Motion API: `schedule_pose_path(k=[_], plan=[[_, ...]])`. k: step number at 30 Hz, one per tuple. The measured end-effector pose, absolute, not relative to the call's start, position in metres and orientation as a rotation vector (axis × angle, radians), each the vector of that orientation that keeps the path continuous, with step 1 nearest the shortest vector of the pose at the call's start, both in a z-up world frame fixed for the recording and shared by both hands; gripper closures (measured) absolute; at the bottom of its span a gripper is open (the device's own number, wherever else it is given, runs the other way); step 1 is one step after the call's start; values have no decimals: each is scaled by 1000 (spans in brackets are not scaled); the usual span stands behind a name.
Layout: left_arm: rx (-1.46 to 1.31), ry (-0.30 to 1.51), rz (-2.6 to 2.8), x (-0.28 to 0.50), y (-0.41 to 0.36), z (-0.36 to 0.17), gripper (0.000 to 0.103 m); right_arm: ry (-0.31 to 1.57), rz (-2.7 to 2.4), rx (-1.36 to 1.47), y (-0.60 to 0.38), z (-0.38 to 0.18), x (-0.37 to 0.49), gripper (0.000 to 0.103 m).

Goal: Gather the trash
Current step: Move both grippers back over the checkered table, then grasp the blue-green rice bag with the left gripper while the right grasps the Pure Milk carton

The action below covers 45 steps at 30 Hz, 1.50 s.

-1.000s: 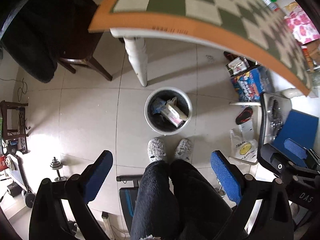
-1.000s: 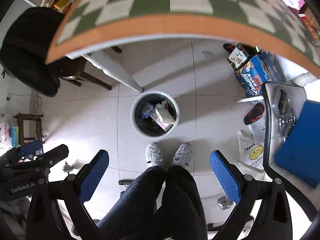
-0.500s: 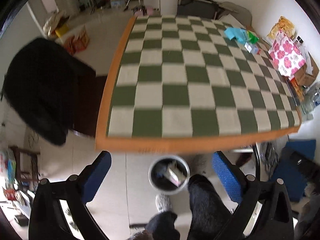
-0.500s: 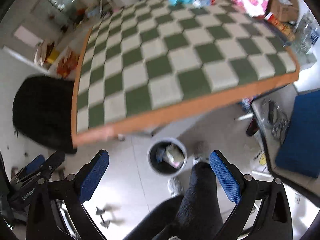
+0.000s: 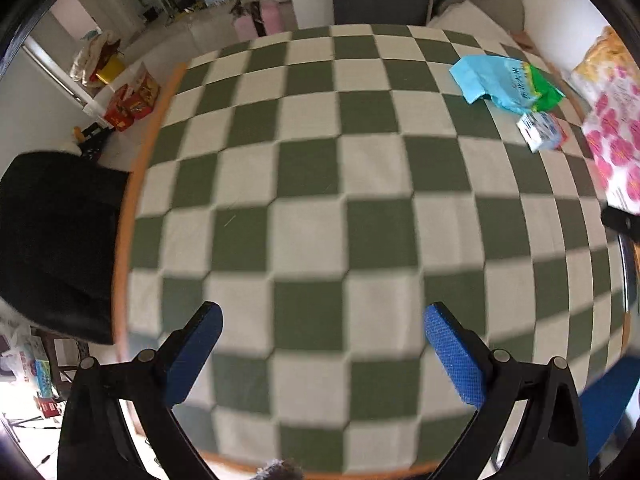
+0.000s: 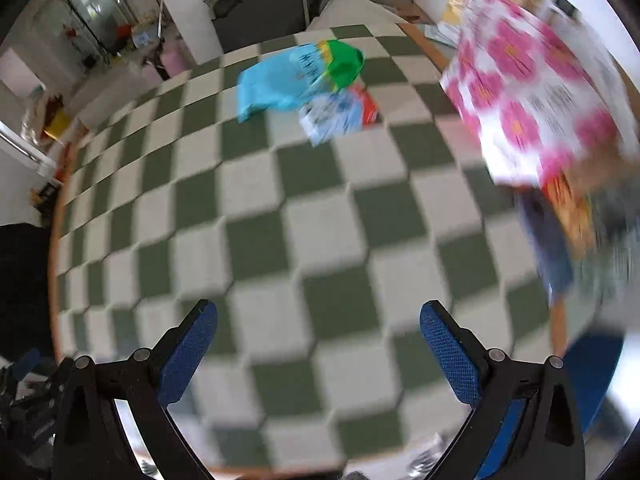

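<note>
Both grippers, left (image 5: 322, 342) and right (image 6: 318, 338), are hanging wide apart, empty; blue wrapper (image 6: 280, 80) and small box (image 6: 340, 114) are lying far ahead on the table (image 5: 308, 240), touching.

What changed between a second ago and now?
Both grippers swung up from the floor bin to the checkered table; the bin has left both views. The blue-green wrapper and small carton now lie ahead. Left gripper and right gripper stayed open and empty.

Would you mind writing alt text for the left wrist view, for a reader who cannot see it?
The open, empty left gripper hangs over a green-and-white checkered tablecloth. At the table's far right lie a crumpled blue-and-green wrapper and a small blue-and-white carton, beside a pink-flowered package. A black-draped chair stands at the left edge.
</note>
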<state>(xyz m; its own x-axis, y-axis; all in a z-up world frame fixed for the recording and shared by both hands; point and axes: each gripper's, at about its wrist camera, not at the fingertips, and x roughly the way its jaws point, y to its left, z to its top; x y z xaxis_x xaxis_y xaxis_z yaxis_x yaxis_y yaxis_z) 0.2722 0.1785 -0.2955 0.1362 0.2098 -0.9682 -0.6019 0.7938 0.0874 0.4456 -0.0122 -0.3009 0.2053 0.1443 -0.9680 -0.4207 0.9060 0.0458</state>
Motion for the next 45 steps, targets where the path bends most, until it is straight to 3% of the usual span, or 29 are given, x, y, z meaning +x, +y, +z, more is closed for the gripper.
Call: schedule_pose_path(k=[9,15,16,23,28,29,30,32,34,36,45], plan=[[-473,1349,568,416,214,-335,0,1357,468,-420,65,-382,621,1],[-590,1334,517,469,231,-348,1,1433,493,-438,87,-428,656,1],[-601,1330,507,476,233,-349,1,1436,494,-425,86,-430,658,5],[-725,1277,379,536,236,-359,3,1417,366,-233,37,-414,686,6],[-683,1286,334,576,224,-381,30,1394,269,-161,13,-407,717,6],[-658,1282,344,582,223,-380,31,1396,262,-159,12,-408,722,6],[-631,1274,342,585,220,-379,46,1397,258,-162,11,-409,726,6],[-591,1266,349,588,216,-376,55,1392,254,-177,13,-411,731,6],[-578,1256,346,588,217,-375,75,1393,255,-184,15,-412,735,6],[-572,1252,337,584,219,-374,87,1391,256,-184,16,-413,742,6],[-501,1177,373,549,224,-331,93,1363,256,-162,14,-398,728,6]])
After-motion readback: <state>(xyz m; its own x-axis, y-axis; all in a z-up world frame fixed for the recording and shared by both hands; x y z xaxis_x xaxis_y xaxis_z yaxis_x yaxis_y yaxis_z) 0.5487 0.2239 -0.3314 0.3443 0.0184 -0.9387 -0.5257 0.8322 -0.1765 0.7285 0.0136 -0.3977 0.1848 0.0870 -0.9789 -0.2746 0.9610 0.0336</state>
